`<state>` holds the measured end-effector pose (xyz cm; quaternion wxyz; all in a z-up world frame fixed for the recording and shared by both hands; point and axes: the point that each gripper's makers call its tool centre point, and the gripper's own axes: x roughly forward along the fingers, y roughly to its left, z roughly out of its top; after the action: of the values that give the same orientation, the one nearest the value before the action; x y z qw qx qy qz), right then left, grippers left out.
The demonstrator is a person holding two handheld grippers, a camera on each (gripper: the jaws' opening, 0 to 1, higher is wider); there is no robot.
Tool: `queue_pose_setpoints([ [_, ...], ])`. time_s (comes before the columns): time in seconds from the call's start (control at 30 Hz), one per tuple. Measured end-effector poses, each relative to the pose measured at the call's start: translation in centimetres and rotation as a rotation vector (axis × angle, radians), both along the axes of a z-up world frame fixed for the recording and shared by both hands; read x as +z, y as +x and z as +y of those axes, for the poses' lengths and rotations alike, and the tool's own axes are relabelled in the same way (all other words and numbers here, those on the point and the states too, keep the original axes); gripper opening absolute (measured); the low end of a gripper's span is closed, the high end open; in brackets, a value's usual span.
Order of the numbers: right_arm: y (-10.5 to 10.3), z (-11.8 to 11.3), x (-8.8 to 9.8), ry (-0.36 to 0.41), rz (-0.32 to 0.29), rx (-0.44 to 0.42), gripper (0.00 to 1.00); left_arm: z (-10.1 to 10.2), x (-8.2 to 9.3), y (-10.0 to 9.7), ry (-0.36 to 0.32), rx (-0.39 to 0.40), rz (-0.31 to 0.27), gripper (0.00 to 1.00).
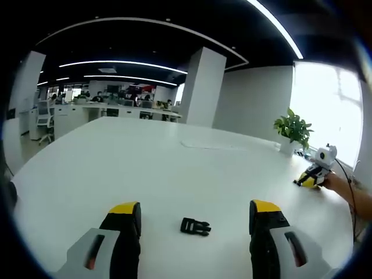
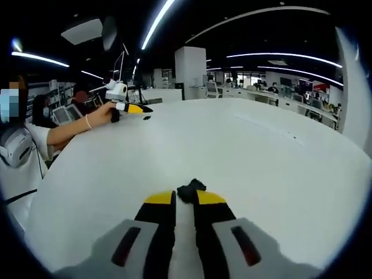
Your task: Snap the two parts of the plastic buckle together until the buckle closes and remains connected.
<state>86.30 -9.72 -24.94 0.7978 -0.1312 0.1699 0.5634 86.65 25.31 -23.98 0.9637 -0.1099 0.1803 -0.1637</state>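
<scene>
Buckle parts lie well apart on our white surface [image 1: 174, 174]. In the left gripper view we see one black part [image 1: 195, 226] flat on the surface, between and just ahead of our left gripper [image 1: 196, 214], touching neither of its fingers. It is small, glossy black plastic, roughly rectangular with prongs or notches at one end; finer detail is too small to tell. The left gripper's yellow-tipped black fingers stand wide open and hold nothing.

In the right gripper view the right gripper [image 2: 185, 200] has its fingers nearly together, with a narrow gap between them. A second black part [image 2: 190, 190], small and dark, sits at the tips; we cannot tell if it is pinched or only touching.

Far off, a person's hand [image 2: 100, 118] rests another gripper [image 2: 131, 108] on the surface. A potted plant [image 1: 293, 130] stands at the far edge.
</scene>
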Motion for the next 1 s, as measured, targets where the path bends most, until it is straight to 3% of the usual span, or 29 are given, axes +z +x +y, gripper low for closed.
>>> queue_pose_setpoints([
  [0.33, -1.1, 1.3, 0.0, -0.048, -0.052, 0.017, 0.04, 0.0, -0.1, 0.0, 0.005, -0.002, 0.006, 0.77],
  [0.67, -1.5, 2.2, 1.5, 0.059, -0.044, 0.022, 0.04, 0.0, -0.1, 0.0, 0.006, -0.001, 0.004, 0.77],
  [0.83, -0.9, 2.1, 1.1, 0.105, 0.041, -0.127, 0.04, 0.0, -0.1, 0.1, 0.006, -0.003, 0.005, 0.77],
  [0.93, -1.2, 2.5, 0.7, 0.085, 0.027, -0.146, 0.04, -0.1, -0.1, 0.0, 0.006, -0.003, 0.006, 0.77],
  [1.0, -1.1, 2.2, -0.2, 0.018, 0.032, -0.179, 0.04, -0.1, -0.1, 0.0, 0.006, -0.003, 0.007, 0.77],
])
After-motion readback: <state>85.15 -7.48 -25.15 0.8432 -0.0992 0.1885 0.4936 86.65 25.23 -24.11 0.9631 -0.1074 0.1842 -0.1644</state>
